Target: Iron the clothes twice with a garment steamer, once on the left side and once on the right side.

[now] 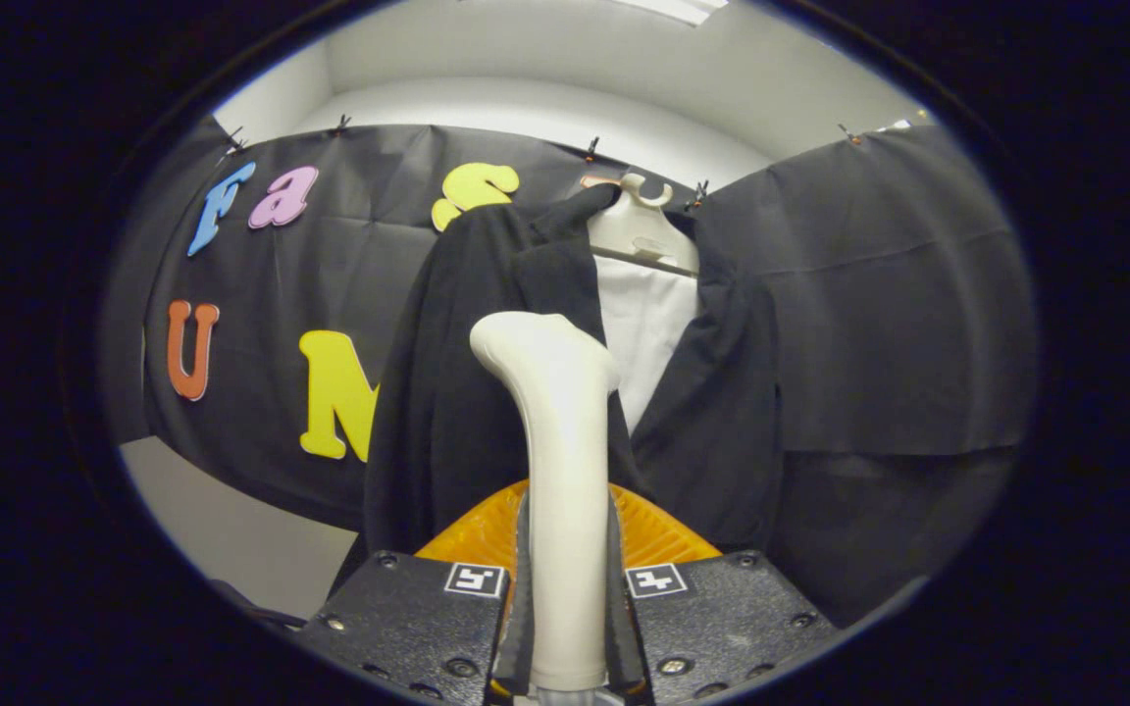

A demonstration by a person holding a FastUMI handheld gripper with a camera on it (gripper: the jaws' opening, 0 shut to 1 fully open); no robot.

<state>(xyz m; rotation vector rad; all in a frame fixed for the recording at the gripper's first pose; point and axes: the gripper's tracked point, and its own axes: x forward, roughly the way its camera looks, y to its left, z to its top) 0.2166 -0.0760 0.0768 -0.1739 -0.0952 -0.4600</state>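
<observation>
The gripper point(566, 628) is clamped, both fingers pressing, on the cream plastic garment steamer point(557, 441), upright before a dark jacket point(447, 392) on a white hanger point(645, 230). Its head sits near the jacket's left panel. A good pass probably keeps the head flat against the cloth, gliding slowly.

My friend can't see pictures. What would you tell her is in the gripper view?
The gripper is shut on a white garment steamer, held upright in front of a black jacket. The jacket hangs open on a white hanger, with a white shirt inside it.
</observation>
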